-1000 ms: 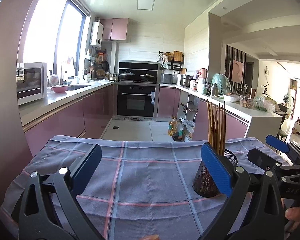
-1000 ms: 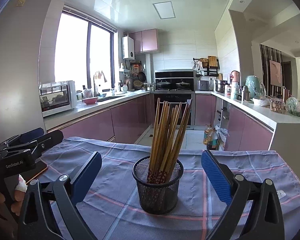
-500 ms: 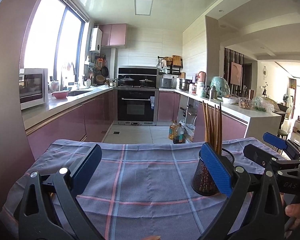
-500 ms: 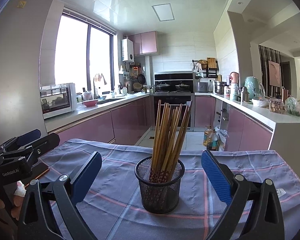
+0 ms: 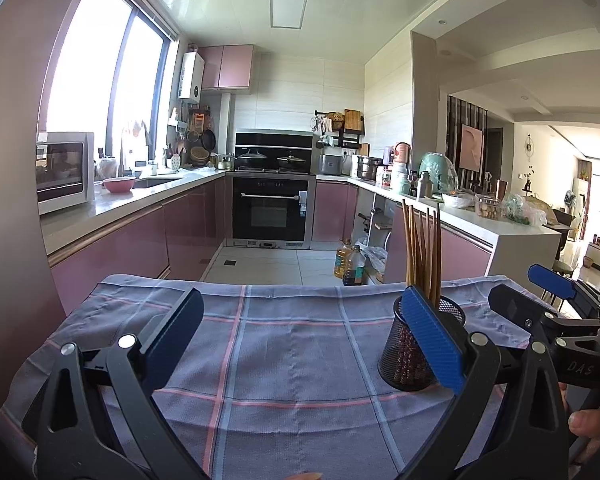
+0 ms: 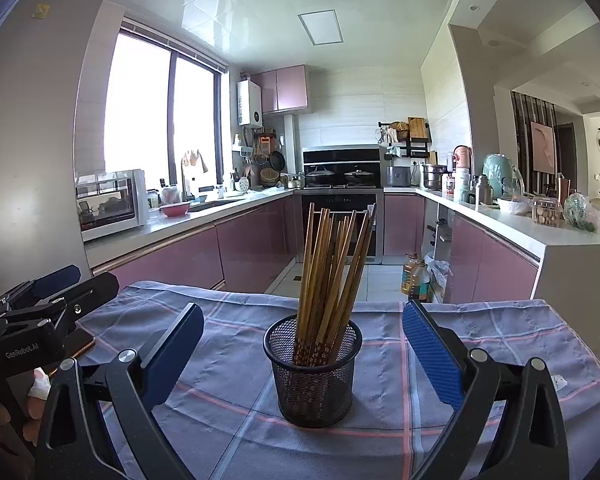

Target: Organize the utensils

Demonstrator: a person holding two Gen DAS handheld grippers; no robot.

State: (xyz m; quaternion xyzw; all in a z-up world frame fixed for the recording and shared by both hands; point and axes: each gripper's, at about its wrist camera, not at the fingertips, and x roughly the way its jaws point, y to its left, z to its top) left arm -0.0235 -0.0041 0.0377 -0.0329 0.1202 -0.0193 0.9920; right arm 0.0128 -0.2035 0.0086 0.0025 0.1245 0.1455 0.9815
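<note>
Standing upright at centre in the right wrist view: black mesh holder [image 6: 313,376] on the checked cloth [image 6: 480,344], packed with wooden chopsticks [image 6: 332,272] fanning toward 12 o'clock. Hovering wide apart around it, touching nothing: right gripper [image 6: 303,354], one blue pad [image 6: 432,360] toward 3 o'clock of the holder. Hanging over bare cloth [image 5: 280,344], likewise spread and gripping nothing: left gripper [image 5: 300,342], with the holder [image 5: 404,356] sitting toward 3 o'clock, partly hidden behind its right pad [image 5: 432,340].
</note>
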